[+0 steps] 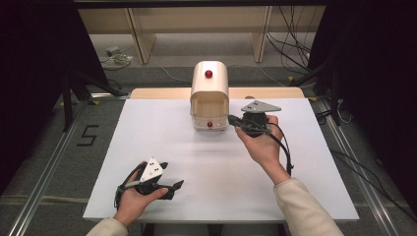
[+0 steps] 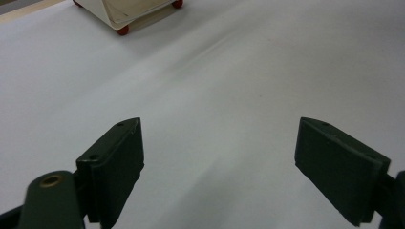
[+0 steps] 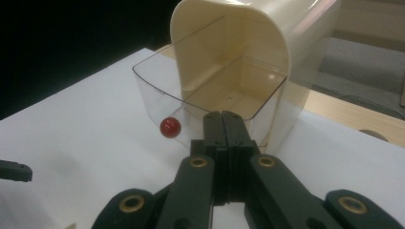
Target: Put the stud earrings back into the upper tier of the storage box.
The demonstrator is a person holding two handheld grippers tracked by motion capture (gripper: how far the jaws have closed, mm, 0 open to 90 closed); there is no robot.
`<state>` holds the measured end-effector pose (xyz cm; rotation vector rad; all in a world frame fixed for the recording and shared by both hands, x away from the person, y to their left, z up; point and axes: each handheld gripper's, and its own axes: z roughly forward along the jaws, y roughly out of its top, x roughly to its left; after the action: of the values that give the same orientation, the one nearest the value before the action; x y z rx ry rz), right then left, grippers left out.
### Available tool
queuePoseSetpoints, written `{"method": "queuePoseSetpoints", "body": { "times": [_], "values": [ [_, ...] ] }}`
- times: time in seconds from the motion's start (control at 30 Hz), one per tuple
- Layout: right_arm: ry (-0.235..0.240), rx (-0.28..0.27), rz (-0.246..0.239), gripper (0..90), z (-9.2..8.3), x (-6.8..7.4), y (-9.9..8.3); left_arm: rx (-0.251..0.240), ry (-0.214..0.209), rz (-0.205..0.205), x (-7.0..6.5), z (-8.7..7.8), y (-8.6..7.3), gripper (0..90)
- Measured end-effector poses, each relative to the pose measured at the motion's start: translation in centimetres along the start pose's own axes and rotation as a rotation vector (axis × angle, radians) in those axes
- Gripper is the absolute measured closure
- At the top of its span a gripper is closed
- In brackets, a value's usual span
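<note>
- On the white table top (image 1: 196,162), at its far middle, stands a cream bread-bin-shaped box (image 1: 209,83); landmark for everything below.
- Table top is plain white and matte, a bare wooden strip (image 1: 157,93) showing along its far edge behind the box.
- Room: grey carpet floor, a black "5" mark (image 1: 87,135) on the floor well left of the box, metal rails (image 1: 44,167) running along both table sides, wooden furniture legs (image 1: 140,39) and loose cables (image 1: 290,44) on the floor beyond the box, dark curtains left and right.
- Box: arched cream hood, open mouth facing the person; a clear curved lid (image 3: 157,95) hangs down at the front with a red knob (image 3: 170,127) on it. A second red knob (image 1: 208,73) sits on the hood top. Small red feet (image 2: 123,30) under the base.
- Long axis of the box runs front to back, away from the person; opening points at the near table edge. Inside looks empty.
- Right gripper (image 3: 223,119) is just right of the box front, tips pointing at the lid's lower edge beside the red knob; whether they touch it I cannot tell. Its jaws are pressed flat together, nothing between them.
- Right hand (image 1: 263,145) grips it from below, cable (image 1: 285,147) trailing back along the wrist.
- Left gripper (image 1: 167,187) is well apart from the box, near-left of it toward the table's near edge, held low over the table, jaws spread wide apart, only bare table between them.
- Nothing stands between either gripper and the box.
</note>
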<state>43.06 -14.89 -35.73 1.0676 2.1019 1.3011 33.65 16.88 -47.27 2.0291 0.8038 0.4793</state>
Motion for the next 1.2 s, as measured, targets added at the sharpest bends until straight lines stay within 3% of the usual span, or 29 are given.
{"method": "queuePoseSetpoints", "body": {
  "times": [1.2],
  "values": [
    [-0.004, -0.021, 0.006, 90.0, 1.1, 0.1, 1.5, -0.002, -0.001, 0.0, 0.0, 0.0, 0.0, 16.7]
  ]
}}
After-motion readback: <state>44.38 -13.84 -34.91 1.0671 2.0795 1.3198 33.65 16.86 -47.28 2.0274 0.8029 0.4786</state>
